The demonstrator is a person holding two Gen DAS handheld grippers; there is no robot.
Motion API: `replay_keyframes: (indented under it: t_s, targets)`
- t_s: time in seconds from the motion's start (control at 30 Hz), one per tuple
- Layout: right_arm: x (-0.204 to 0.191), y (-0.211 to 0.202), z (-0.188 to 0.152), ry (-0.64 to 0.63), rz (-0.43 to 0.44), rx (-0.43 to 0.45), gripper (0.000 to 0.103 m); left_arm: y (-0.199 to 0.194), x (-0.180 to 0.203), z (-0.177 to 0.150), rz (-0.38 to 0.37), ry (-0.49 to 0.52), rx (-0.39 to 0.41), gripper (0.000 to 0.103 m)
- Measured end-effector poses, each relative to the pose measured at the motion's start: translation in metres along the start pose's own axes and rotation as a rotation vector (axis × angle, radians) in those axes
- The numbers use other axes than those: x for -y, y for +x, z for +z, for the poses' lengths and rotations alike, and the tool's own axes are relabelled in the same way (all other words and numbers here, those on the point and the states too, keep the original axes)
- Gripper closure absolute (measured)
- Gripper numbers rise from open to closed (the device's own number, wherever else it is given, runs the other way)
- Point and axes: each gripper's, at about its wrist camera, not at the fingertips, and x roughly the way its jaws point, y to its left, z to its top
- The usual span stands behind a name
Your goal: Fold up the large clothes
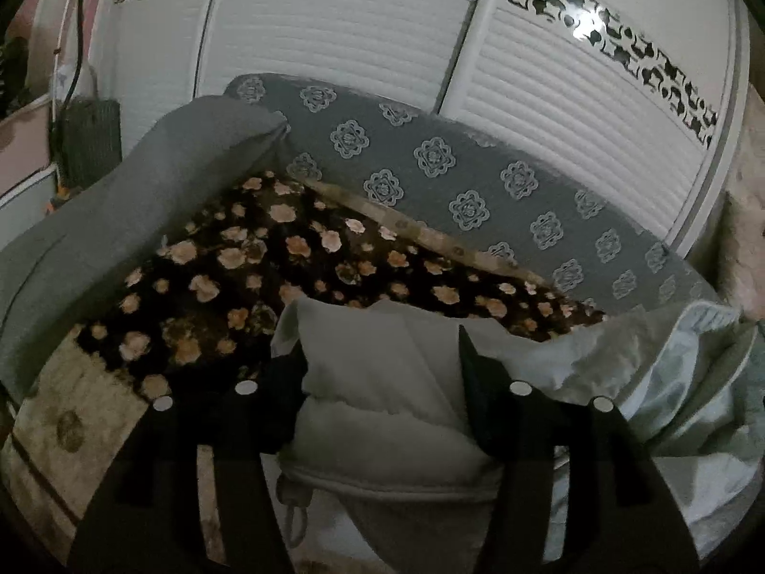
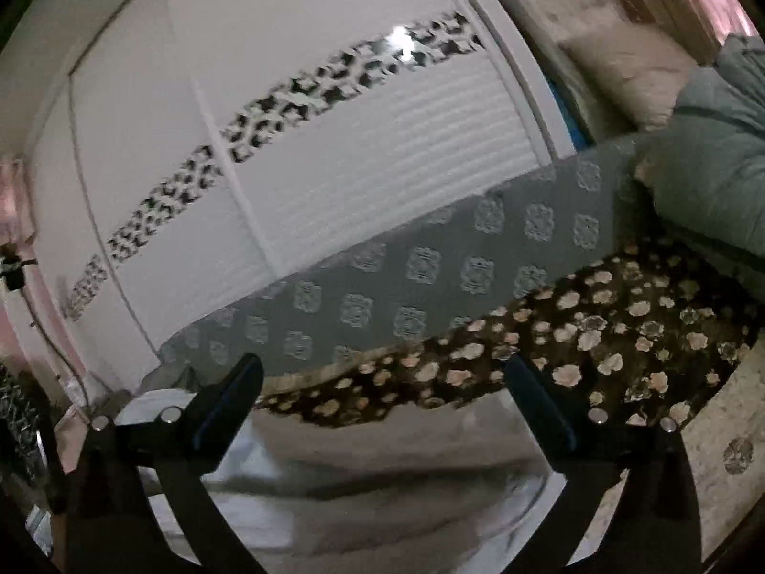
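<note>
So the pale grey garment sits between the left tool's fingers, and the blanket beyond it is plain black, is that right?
Not quite. The blanket is dark with pale flowers, not plain black; the left wrist view shows it. The pale grey garment does sit between the left tool's fingers.

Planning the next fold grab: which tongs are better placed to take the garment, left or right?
Left, probably. The left tongs already straddle a raised fold of the pale grey fabric garment. The right tongs stand wide open with no cloth between their fingers.

White louvred wardrobe doors (image 1: 334, 57), grey patterned sofa back (image 1: 430, 167), dim light.
</note>
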Motion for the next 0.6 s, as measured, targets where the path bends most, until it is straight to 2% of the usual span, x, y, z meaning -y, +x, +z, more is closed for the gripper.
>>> replay_keyframes:
  t_s: [0.03, 0.07, 0.13, 0.17, 0.23, 0.27, 0.3, 0.37, 0.47, 0.6]
  targets:
    - [-0.005, -0.011, -0.010, 0.015, 0.022, -0.018, 0.002, -0.007, -0.003, -0.003, -0.003, -0.004, 0.014, 0.020]
    - [-0.010, -0.019, -0.022, 0.034, 0.044, -0.046, 0.002, -0.026, -0.007, -0.012, 0.025, 0.002, 0.098, 0.004]
    - [-0.023, -0.032, -0.059, 0.027, 0.102, -0.140, 0.002, -0.044, -0.010, -0.021, 0.098, 0.058, 0.164, 0.003]
    - [-0.030, -0.035, -0.073, 0.002, 0.105, -0.173, 0.001, -0.046, -0.013, -0.022, 0.111, 0.071, 0.147, 0.003]
    - [-0.051, -0.034, -0.102, -0.113, 0.093, -0.254, 0.001, -0.053, -0.023, -0.019, 0.108, 0.017, 0.132, 0.003]
    - [-0.063, -0.032, -0.113, -0.200, 0.072, -0.261, 0.001, -0.058, -0.027, -0.017, 0.114, -0.014, 0.136, 0.003]
    - [-0.066, -0.032, -0.116, -0.228, 0.062, -0.259, 0.001, -0.067, -0.031, -0.015, 0.117, -0.044, 0.149, 0.003]
    - [-0.064, -0.029, -0.118, -0.230, 0.049, -0.267, 0.001, -0.088, -0.030, -0.019, 0.121, -0.026, 0.187, 0.003]
    - [-0.055, -0.009, -0.119, -0.194, 0.061, -0.326, 0.001, -0.116, -0.020, -0.048, 0.146, 0.087, 0.199, 0.003]
    - [-0.052, 0.016, -0.125, -0.226, 0.029, -0.353, 0.001, -0.114, 0.013, -0.106, 0.122, 0.308, 0.078, 0.003]
